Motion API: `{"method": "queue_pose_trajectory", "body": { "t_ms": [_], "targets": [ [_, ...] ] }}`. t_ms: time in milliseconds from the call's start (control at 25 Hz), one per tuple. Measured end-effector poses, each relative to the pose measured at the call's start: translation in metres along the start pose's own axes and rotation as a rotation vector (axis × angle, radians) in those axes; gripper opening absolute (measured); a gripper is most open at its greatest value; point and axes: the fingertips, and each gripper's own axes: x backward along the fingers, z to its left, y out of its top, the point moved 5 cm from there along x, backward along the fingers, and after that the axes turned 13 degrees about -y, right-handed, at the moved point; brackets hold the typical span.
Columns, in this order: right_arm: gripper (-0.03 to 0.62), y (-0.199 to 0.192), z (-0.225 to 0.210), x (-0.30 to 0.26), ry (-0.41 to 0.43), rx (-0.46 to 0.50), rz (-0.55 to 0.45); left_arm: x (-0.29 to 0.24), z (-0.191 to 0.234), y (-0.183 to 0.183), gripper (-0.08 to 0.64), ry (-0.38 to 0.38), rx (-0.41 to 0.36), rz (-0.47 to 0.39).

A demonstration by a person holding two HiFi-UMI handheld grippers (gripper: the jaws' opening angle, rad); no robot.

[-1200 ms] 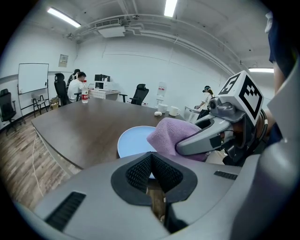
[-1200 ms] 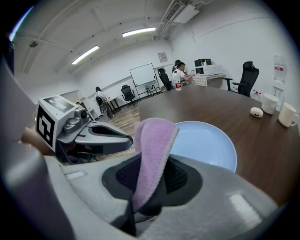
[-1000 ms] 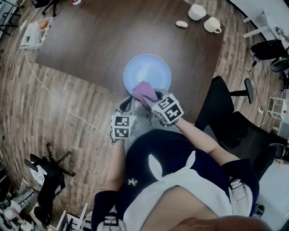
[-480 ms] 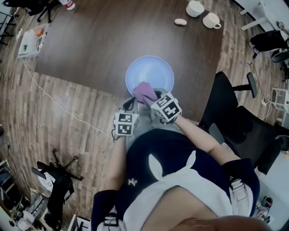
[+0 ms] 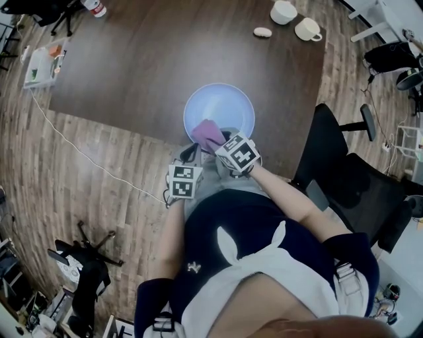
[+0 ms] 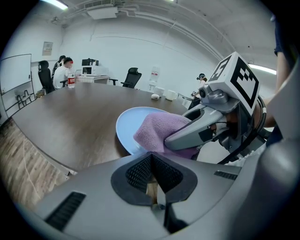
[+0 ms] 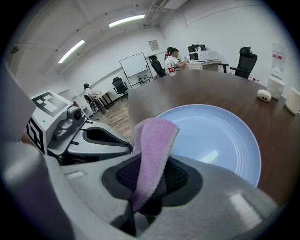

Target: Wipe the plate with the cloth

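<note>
Two cups stand well beyond the plate and cloth.

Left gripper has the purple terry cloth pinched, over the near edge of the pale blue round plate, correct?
Wrong side. It is the right gripper that has the purple terry cloth pinched between its fingers, over the near edge of the pale blue round plate. The right gripper view shows it.

The dark wooden table bears a light-blue plate at its near edge — far beyond the plate, rightward, sit a white cup, a white mug and a small pale oval object.
</note>
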Motion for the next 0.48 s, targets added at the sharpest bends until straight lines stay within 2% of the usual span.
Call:
{"method": "queue_pose_trajectory", "body": {
  "t_ms": [480],
  "targets": [
    [0.109,-0.007,-0.005,-0.02,0.039,-0.019,0.087,-0.006,0.009,-0.002,0.005,-0.015,0.013,0.018]
  ]
}}
